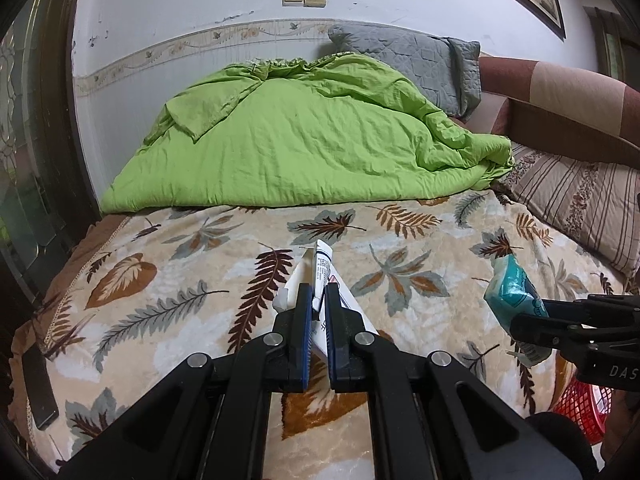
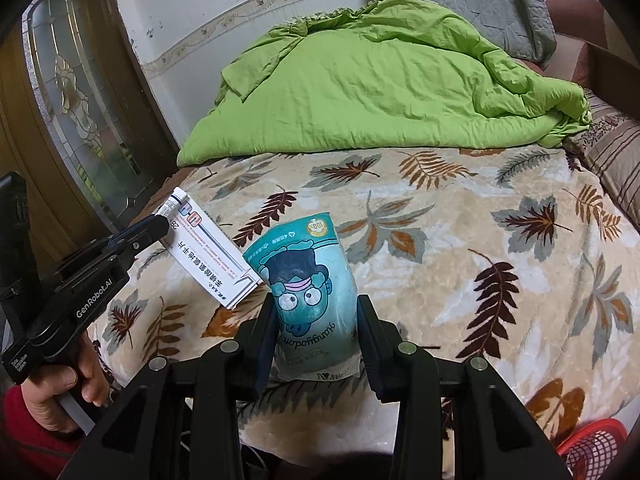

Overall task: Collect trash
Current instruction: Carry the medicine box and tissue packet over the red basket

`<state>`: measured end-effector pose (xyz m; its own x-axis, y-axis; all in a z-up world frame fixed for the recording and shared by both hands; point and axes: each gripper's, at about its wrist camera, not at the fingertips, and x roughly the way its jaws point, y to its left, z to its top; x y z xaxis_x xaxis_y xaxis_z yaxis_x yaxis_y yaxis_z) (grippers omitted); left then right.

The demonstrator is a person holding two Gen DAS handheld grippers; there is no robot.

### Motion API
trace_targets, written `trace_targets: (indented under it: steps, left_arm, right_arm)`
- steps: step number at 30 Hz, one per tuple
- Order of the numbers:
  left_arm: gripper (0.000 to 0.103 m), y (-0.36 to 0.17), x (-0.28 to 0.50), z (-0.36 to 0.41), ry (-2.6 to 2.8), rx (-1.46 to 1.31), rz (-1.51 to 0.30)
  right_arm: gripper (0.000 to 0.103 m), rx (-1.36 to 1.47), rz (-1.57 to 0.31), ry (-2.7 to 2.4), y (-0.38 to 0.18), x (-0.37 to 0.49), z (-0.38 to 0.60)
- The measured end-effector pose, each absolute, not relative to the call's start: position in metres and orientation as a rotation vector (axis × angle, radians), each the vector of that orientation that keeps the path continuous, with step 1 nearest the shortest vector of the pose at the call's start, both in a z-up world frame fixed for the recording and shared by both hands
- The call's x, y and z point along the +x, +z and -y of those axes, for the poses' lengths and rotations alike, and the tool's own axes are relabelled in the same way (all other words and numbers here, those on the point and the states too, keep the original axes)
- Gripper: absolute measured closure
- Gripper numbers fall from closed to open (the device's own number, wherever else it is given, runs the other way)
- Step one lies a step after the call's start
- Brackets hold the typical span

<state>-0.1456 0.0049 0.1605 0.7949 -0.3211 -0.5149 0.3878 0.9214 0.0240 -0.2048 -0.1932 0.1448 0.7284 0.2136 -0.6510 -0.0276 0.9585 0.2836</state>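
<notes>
Two pieces of trash are held above the bed [image 1: 200, 248]. The left hand-held gripper [image 1: 318, 300] is clamped nearly closed on one end of a white medicine box [image 2: 212, 256], most of which juts out sideways unsupported. The right hand-held gripper [image 2: 316, 320] is part-way closed around a teal snack pouch [image 2: 310, 276], pinching its lower half. Risks: the box may pivot or slip from its narrow end grip; the soft pouch may slide from between the pads; either may miss the red basket [image 2: 596, 448], at the lower right beside the bed.
</notes>
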Motion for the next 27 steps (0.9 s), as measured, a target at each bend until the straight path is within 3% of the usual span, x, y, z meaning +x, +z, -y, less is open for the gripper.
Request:
trace_targets:
  steps: [17,27]
  left_arm:
    - [0.097,0.178,-0.159,0.003,-0.448,0.11,-0.504]
    - [0.097,0.198,-0.195,0.05,-0.667,0.095,-0.491]
  right_arm:
    - [0.062,0.276,-0.724,0.097,0.156,-0.227,0.203]
    - [0.062,0.37,-0.698,-0.064,0.161,-0.289,0.27]
